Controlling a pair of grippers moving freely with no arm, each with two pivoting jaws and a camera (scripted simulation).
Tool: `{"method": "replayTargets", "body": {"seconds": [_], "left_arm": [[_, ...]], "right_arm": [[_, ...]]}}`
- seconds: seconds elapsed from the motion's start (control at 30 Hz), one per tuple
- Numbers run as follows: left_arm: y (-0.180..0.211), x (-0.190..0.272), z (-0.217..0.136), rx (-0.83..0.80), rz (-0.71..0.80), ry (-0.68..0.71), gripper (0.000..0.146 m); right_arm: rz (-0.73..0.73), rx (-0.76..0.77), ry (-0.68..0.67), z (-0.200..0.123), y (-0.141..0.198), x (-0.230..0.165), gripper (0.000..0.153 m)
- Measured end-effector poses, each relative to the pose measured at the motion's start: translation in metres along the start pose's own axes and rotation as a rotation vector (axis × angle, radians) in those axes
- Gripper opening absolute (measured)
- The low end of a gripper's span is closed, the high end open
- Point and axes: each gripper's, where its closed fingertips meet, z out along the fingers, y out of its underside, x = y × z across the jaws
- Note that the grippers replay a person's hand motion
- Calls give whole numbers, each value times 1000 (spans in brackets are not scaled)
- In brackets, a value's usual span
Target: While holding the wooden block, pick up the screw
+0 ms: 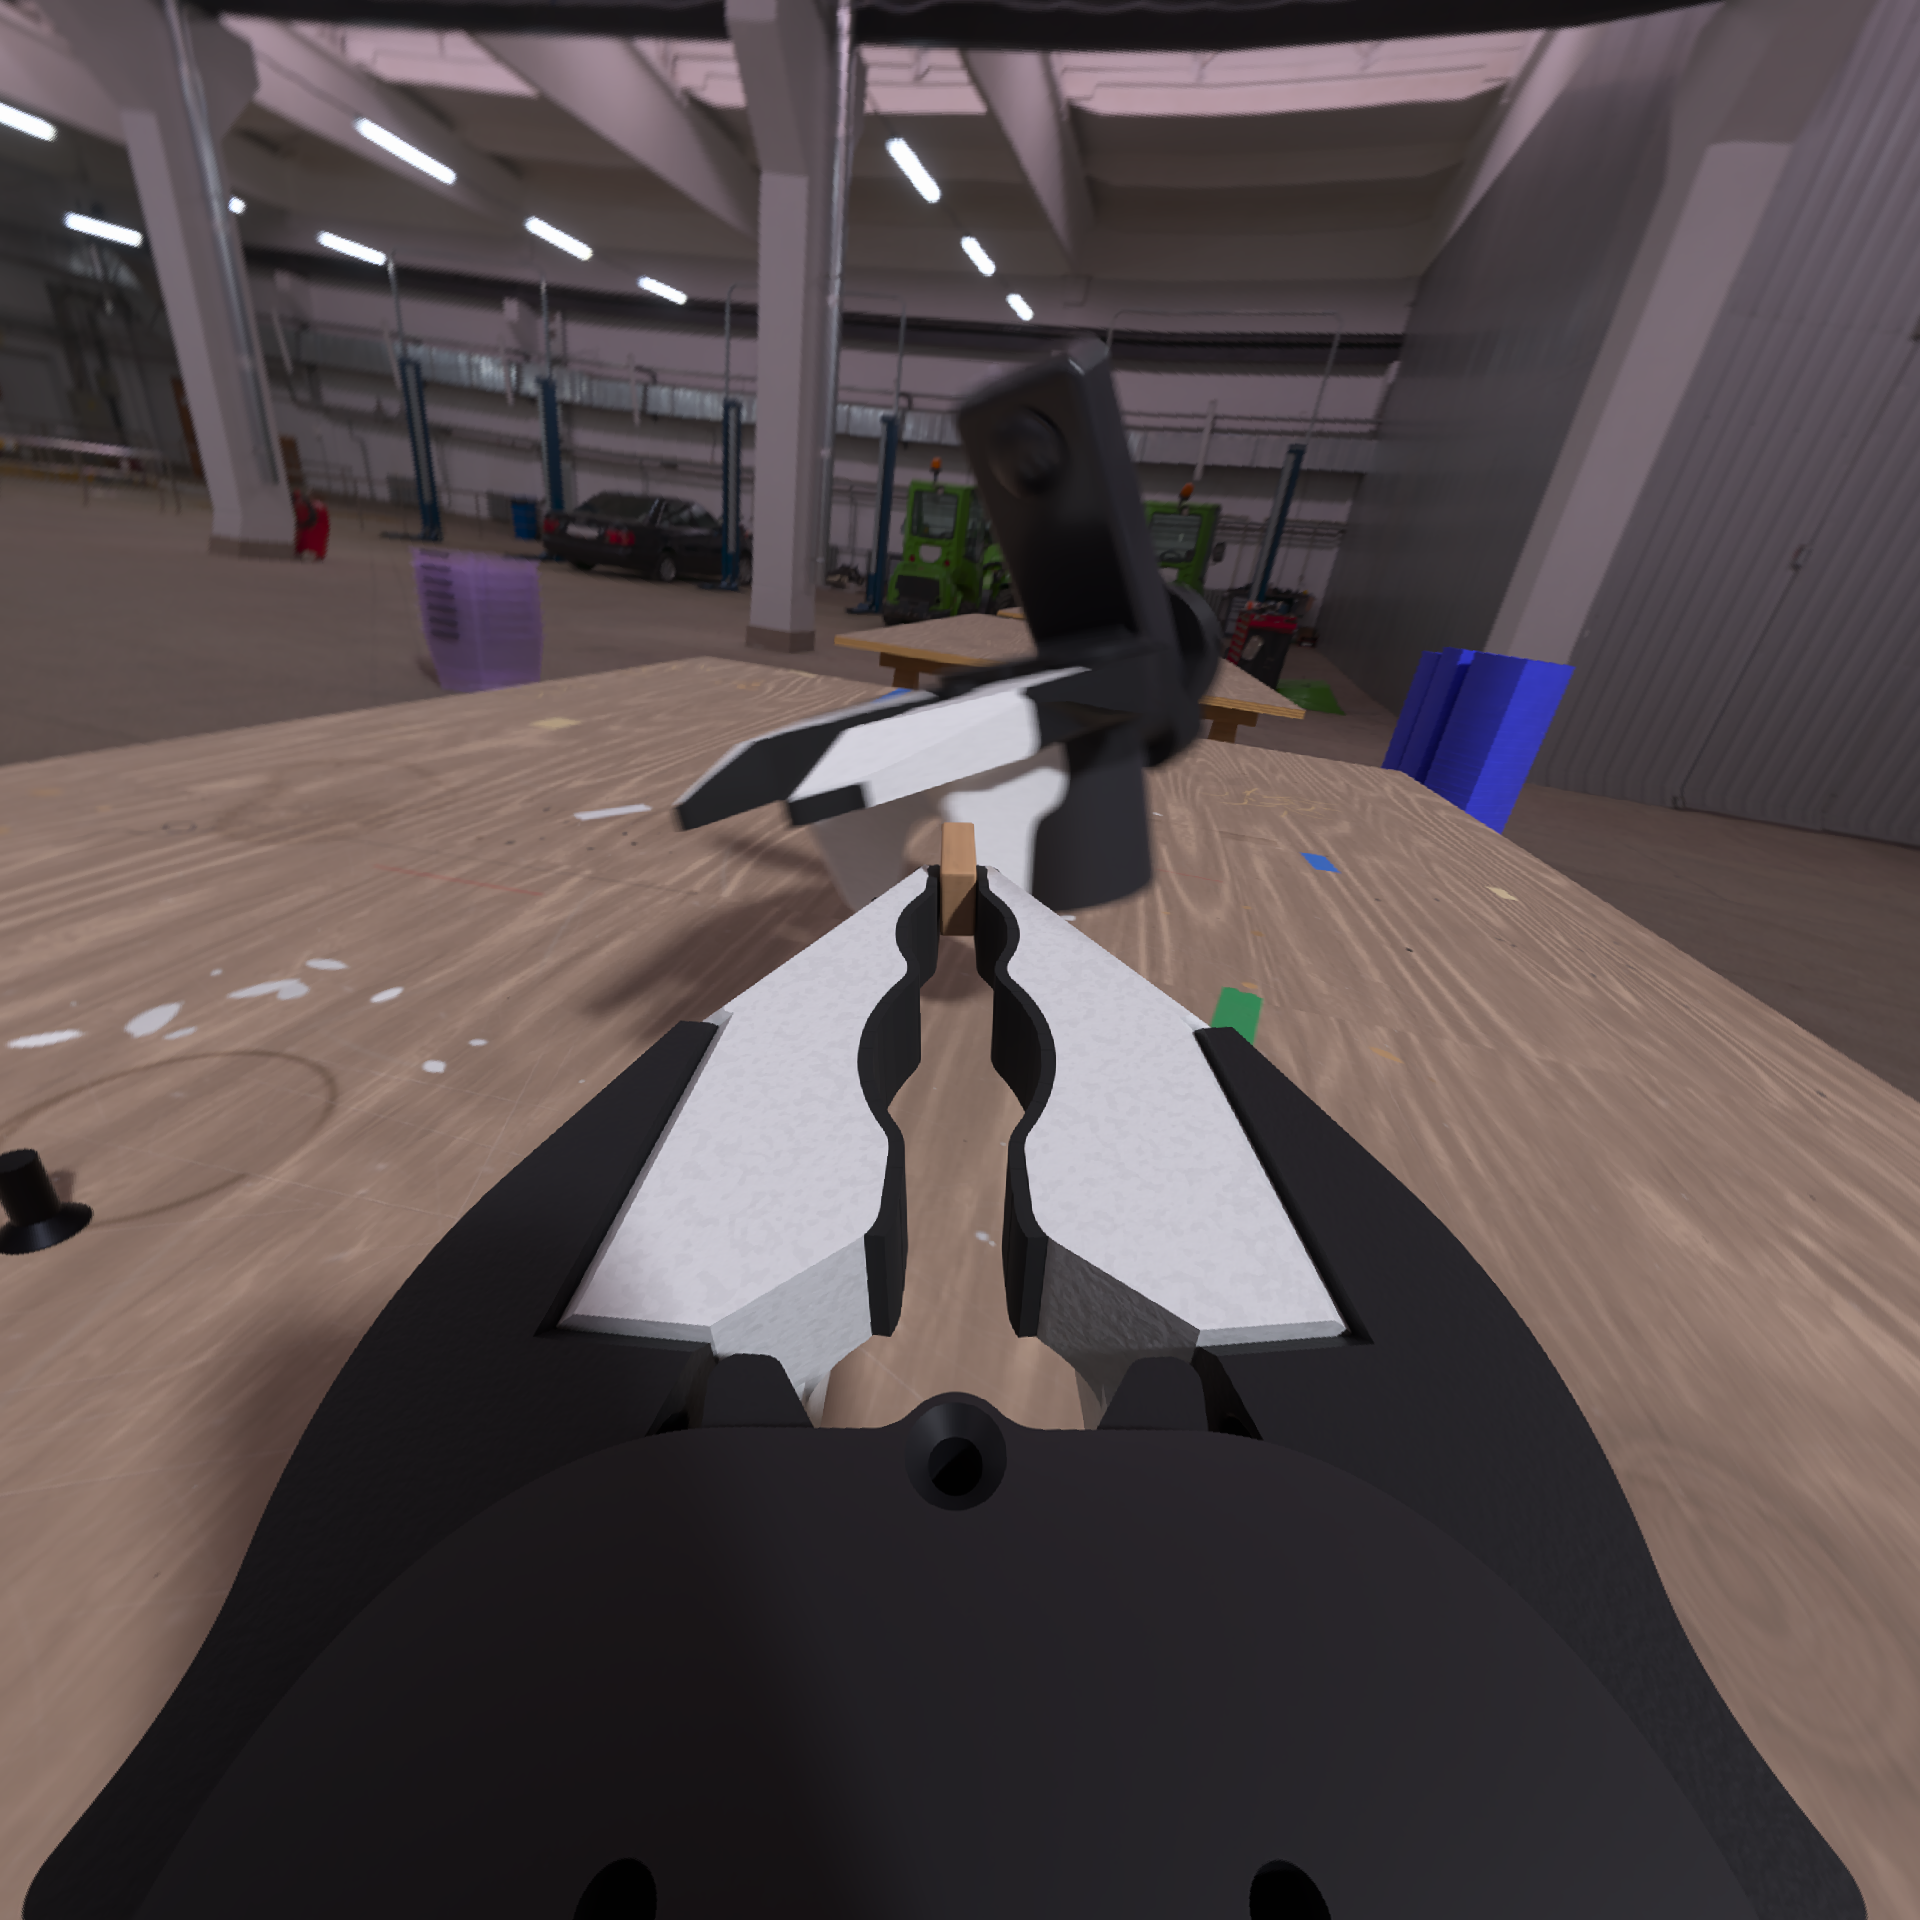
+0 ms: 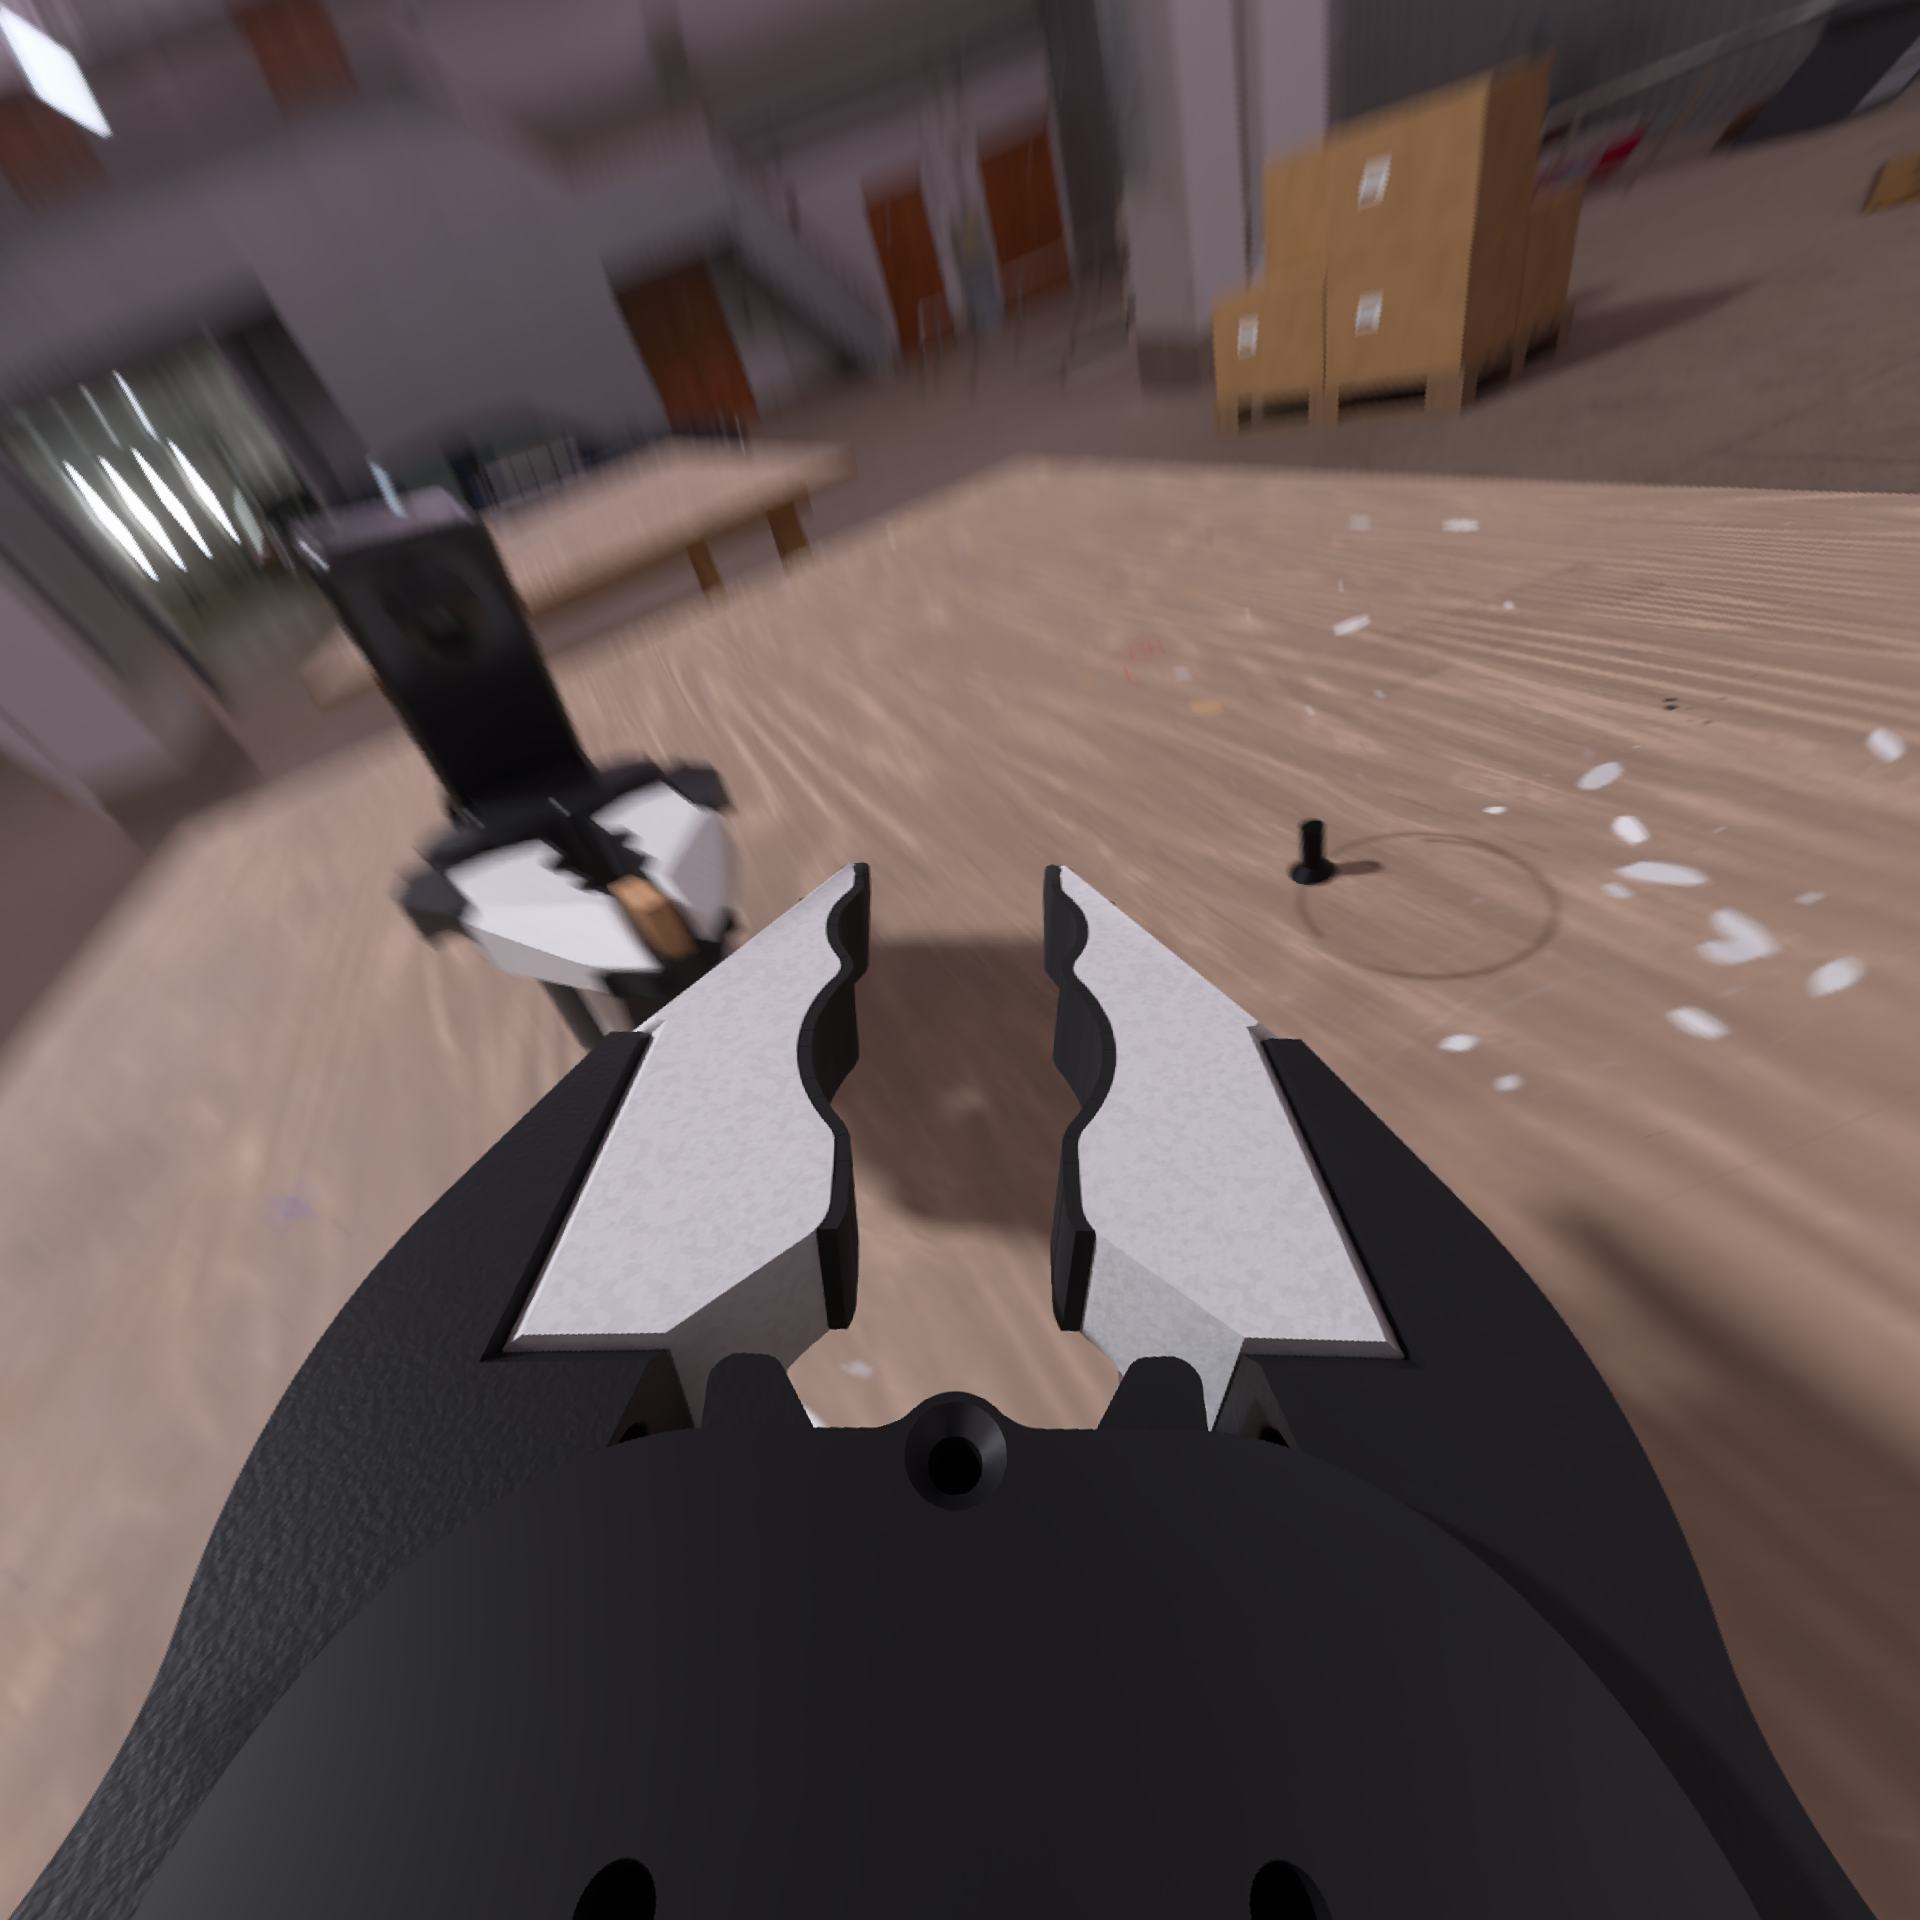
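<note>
My left gripper (image 1: 957, 883) is shut on a small wooden block (image 1: 957, 878), which stands upright between its fingertips above the wooden table (image 1: 1455, 1091). The block also shows in the right wrist view (image 2: 657, 918), held by the left gripper (image 2: 623, 894) at the left. A black screw (image 1: 31, 1205) stands head-down on the table at the far left; in the right wrist view the screw (image 2: 1311, 854) stands ahead and to the right. My right gripper (image 2: 956, 894) is open and empty above the table; it also shows, blurred, beyond the block in the left wrist view (image 1: 769, 800).
White paint flecks (image 2: 1662, 873) and a thin drawn circle (image 2: 1429, 904) mark the table near the screw. A purple crate (image 1: 480, 621) and a blue object (image 1: 1475, 727) stand at the table's far edges. A green marker (image 1: 1236, 1013) lies right of my left fingers.
</note>
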Motion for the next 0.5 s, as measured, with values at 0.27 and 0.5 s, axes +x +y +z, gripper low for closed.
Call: {"method": "replayTargets", "body": {"seconds": [0.27, 0.5], "left_arm": [[-5, -1, -28, -17, 66, -12, 5], [-7, 4, -32, 29, 68, 27, 5]], "right_arm": [[-457, -619, -6, 85, 18, 45, 18], [-512, -954, -91, 149, 58, 85, 12]]}}
